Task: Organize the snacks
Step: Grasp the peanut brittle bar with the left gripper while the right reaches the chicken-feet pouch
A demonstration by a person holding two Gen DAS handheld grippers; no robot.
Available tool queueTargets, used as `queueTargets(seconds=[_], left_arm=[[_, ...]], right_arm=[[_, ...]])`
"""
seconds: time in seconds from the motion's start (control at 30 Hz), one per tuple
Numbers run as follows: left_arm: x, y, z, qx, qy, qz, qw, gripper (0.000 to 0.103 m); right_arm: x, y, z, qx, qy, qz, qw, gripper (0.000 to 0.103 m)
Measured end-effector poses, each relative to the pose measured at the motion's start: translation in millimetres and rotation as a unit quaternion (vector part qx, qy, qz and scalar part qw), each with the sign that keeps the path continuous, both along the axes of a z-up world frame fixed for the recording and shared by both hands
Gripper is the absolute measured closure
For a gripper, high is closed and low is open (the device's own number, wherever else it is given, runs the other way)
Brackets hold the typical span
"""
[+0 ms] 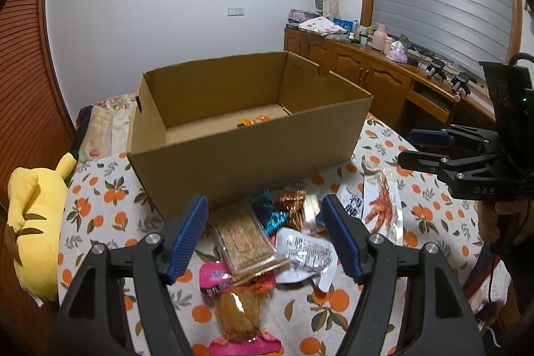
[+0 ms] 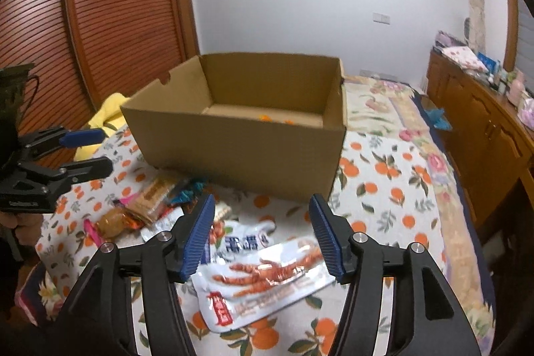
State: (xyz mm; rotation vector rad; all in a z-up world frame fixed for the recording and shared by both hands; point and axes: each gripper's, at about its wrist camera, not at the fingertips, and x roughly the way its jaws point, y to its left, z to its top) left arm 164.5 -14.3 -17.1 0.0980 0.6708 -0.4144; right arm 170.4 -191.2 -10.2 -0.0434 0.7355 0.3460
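An open cardboard box stands on the orange-print cloth, with an orange snack on its floor; it also shows in the right wrist view. A heap of snack packets lies in front of it: a gold cracker pack, a pink-ended packet, a silver wrapper, a teal one. My left gripper is open above this heap. My right gripper is open over a white chicken-feet pouch, empty. It also shows at the right in the left wrist view.
A yellow plush toy lies at the cloth's left edge. A wooden wardrobe stands on the left. A wooden cabinet with bottles and clutter runs along the right wall. Floral bedding lies behind the box.
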Motion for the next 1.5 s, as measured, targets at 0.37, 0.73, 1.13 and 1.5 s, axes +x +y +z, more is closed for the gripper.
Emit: queueTargets(seconds=[0.37,0.73,1.13,1.5], left_arm=[[-2,-1,-24,0.009,0.015,-0.003,0.9998,0.031],[17,0,-47,0.014,0.041,0.004,0.9991,0.031],[40,-7,-64,0.021,0.060,-0.001,0.9980,0.031],[60,-6,-78,0.035,0.085,0.014,0.9956,0.032]], right_arm=[[2,-9,-50,-0.007,0.046,-0.046,0.998,0.037],[13,-14,-81,-0.030,0.079,-0.089,0.993,0.034],[8,-29,-94,0.012,0.109,-0.098,0.989,0.027],[17,-18,-99,0.001,0.101,-0.084,0.991,0.025]])
